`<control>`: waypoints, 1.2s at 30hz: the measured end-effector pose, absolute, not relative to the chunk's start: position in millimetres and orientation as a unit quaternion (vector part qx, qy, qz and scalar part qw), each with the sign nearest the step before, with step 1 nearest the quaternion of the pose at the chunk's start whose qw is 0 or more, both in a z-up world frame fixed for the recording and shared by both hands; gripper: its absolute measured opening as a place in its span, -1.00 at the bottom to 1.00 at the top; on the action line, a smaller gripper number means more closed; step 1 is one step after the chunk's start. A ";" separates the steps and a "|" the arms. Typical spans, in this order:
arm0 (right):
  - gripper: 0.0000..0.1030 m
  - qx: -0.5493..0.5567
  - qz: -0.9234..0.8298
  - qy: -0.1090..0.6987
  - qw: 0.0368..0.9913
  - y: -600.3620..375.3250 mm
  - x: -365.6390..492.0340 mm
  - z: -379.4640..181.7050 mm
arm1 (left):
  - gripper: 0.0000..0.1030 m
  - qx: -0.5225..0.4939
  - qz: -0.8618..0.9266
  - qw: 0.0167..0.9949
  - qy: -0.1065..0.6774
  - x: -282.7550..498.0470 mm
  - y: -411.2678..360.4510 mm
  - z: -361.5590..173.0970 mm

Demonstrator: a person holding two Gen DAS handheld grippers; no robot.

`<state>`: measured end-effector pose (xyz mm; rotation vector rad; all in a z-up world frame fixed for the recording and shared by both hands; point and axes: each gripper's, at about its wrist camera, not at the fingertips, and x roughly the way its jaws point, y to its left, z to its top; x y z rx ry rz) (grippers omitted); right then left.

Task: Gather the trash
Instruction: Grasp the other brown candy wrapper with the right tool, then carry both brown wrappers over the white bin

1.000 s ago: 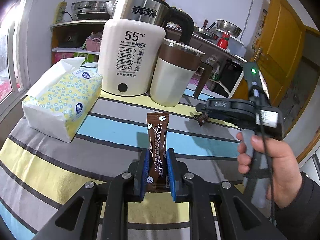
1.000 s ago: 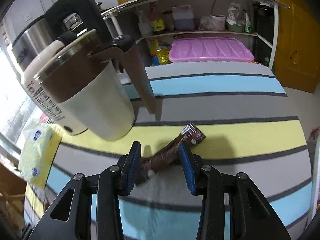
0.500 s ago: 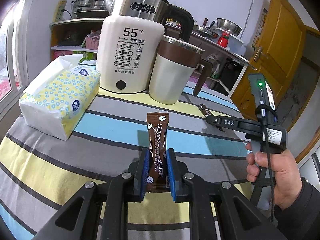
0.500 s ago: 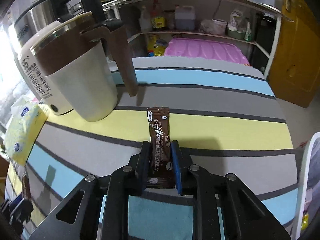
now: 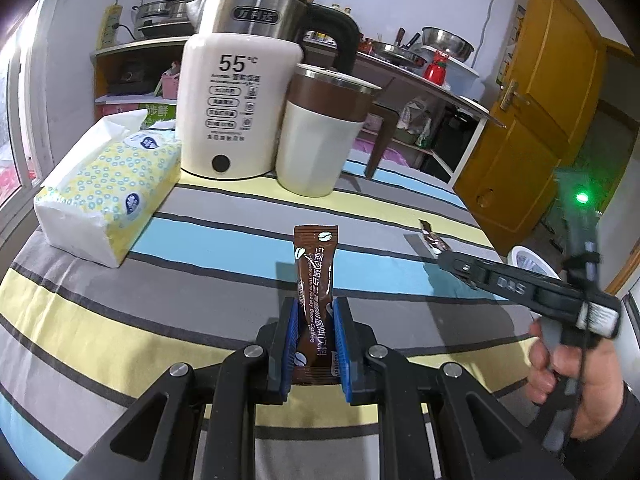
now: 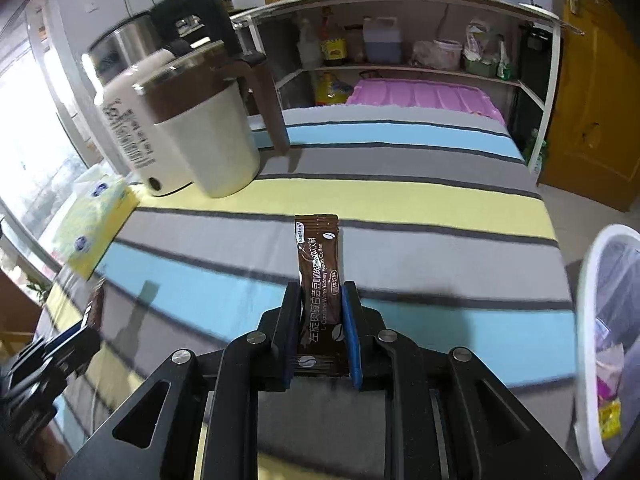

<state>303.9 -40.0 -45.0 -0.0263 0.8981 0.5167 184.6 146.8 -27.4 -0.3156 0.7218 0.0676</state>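
Left wrist view: left gripper closed on a brown coffee sachet, blue-padded fingers pressing its lower half from both sides, upper half standing upright above the striped tabletop. Far left, a tissue pack in yellow-dotted wrap. Far centre, a white electric kettle marked 55 °C, with a brown-banded mug just beside it on the right, long brown handle pointing right. At right, right gripper seen side-on and held by a hand, raised above the tabletop, with a second sachet projecting from its tip. Rim of a white bin visible beyond the tabletop's right edge.

Right wrist view: right gripper closed on the second sachet, fingers clamped against its lower part, printed face toward the camera, top end upright. Mug and kettle at far left, touching or nearly so; tissue pack at left, blurred. White bin at the right edge, beside the tabletop, with mixed wrappers inside. Left gripper at near left, blurred, a brown sachet end showing at its tip.
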 end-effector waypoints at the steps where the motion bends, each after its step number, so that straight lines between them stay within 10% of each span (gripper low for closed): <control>1: -0.59 -0.011 0.251 0.426 0.869 -43.8 297.5 -42.0 | -0.65 -0.152 0.033 0.923 0.352 184.0 144.0 -26.8; 36: -0.59 0.024 0.249 0.361 0.898 -145.4 183.1 -3.5 | -0.64 -0.080 -0.035 0.934 0.348 147.0 10.2 5.8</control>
